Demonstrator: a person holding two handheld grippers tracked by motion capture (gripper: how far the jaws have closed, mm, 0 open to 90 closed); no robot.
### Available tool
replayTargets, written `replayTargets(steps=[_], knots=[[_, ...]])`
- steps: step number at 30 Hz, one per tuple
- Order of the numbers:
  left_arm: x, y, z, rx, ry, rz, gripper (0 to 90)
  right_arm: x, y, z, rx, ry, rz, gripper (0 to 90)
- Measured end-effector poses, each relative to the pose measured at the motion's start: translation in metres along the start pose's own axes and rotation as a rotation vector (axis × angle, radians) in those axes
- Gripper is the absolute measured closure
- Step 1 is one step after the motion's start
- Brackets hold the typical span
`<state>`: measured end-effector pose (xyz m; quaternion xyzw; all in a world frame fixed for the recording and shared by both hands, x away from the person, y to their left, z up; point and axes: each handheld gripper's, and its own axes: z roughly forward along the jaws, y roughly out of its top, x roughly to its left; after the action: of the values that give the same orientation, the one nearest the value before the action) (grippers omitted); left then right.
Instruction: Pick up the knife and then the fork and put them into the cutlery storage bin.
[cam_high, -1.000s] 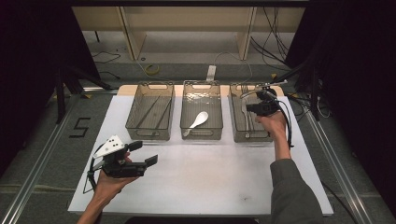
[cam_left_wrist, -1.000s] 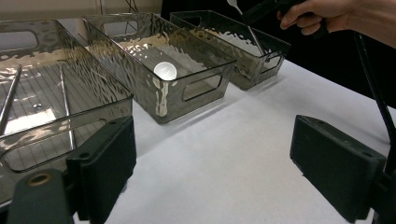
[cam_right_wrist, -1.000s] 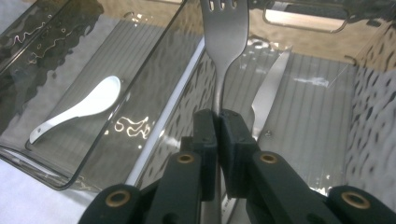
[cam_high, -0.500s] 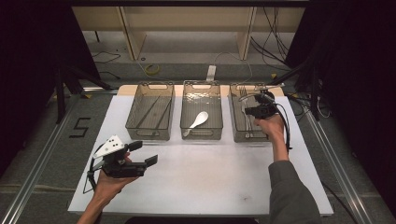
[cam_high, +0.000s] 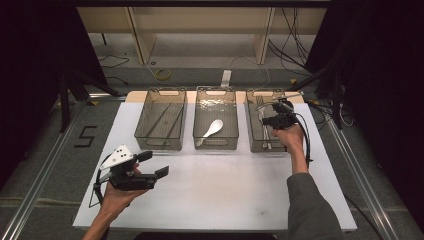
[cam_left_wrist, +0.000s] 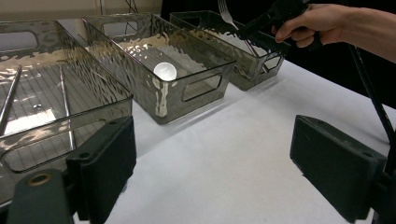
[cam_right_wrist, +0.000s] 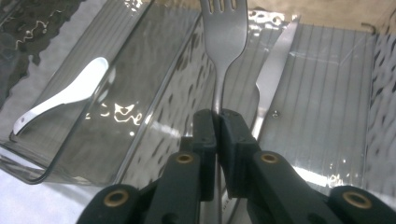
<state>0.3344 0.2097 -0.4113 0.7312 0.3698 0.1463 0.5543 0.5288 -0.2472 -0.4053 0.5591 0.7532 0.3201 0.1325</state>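
My right gripper (cam_high: 272, 120) hovers over the right-hand clear bin (cam_high: 260, 148). It is shut on the handle of a metal fork (cam_right_wrist: 224, 42), whose tines point away from it. Its jaws have just been opening a little, and the pads (cam_right_wrist: 205, 126) still press on the fork between them. The left gripper view catches the same fork (cam_left_wrist: 225, 11) and right gripper (cam_left_wrist: 254, 25) above that bin. My left gripper (cam_high: 151, 169) is held open and empty above the near left of the white table top (cam_high: 225, 195), and its jaws (cam_left_wrist: 212, 172) point toward the bins.
Three clear bins stand in a row at the back. The left bin (cam_high: 161, 146) holds thin metal rods (cam_high: 162, 120). A white spoon (cam_high: 212, 129) lies in the middle bin (cam_high: 216, 146). A knife (cam_right_wrist: 275, 65) lies in the right bin.
The right gripper with the fork has edged slightly nearer over the right bin. The left gripper has stayed where it was.
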Motion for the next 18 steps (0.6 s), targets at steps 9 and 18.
replayTargets(steps=[9,18], knots=[[0.0,0.0,0.0,0.001,0.0,0.001,13.8,-0.001,0.001,0.0,-0.015,-0.014,0.017,76.5],[-0.001,0.0,0.0,-0.001,0.001,0.002,13.9,0.002,0.002,-0.008,-0.017,-0.002,-0.002,62.7]])
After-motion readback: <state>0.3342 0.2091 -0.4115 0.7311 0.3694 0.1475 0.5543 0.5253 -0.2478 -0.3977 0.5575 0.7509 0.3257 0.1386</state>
